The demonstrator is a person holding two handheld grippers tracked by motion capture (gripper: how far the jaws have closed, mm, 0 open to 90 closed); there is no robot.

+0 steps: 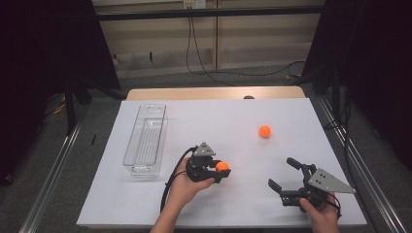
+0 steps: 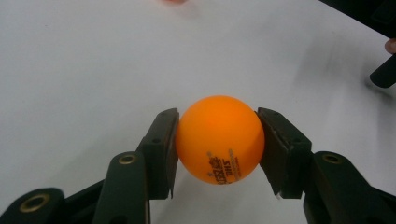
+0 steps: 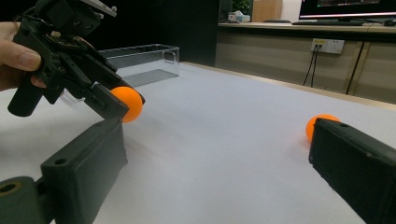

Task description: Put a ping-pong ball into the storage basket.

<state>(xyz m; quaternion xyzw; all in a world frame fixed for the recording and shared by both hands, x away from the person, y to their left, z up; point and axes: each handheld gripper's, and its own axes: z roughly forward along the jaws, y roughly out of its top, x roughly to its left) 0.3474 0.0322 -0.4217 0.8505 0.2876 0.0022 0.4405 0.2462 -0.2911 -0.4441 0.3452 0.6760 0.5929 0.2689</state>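
A: Your left gripper [image 1: 217, 171] is pinching an orange ball [image 1: 222, 166] right now. In the left gripper view the ball [image 2: 219, 139] is sitting squarely between the two black pads, each pad pressing on one side of it, dark printed lettering facing the camera low on its front.

B: And where is the ball sitting over the table [image 1: 233, 116]?

A: You are holding it near the middle of the white tabletop, a little toward your side. From the right gripper view it is showing just clear of the surface, at the tip of your tilted left gripper [image 3: 122, 103].

B: What about my other hand?

A: Your right gripper [image 1: 283, 172] is standing spread wide, nothing between its jaws, low over the table near your edge and well apart from the held ball.

B: Anything else lying about?

A: A second orange ball [image 1: 265, 131] is resting on the table beyond your right gripper, apart from both grippers. In the right gripper view it [image 3: 317, 125] is peeking out from behind the right-hand jaw. A clear plastic bin [image 1: 145, 141] is standing along the left side, just to the left of your left hand [image 1: 187, 187].
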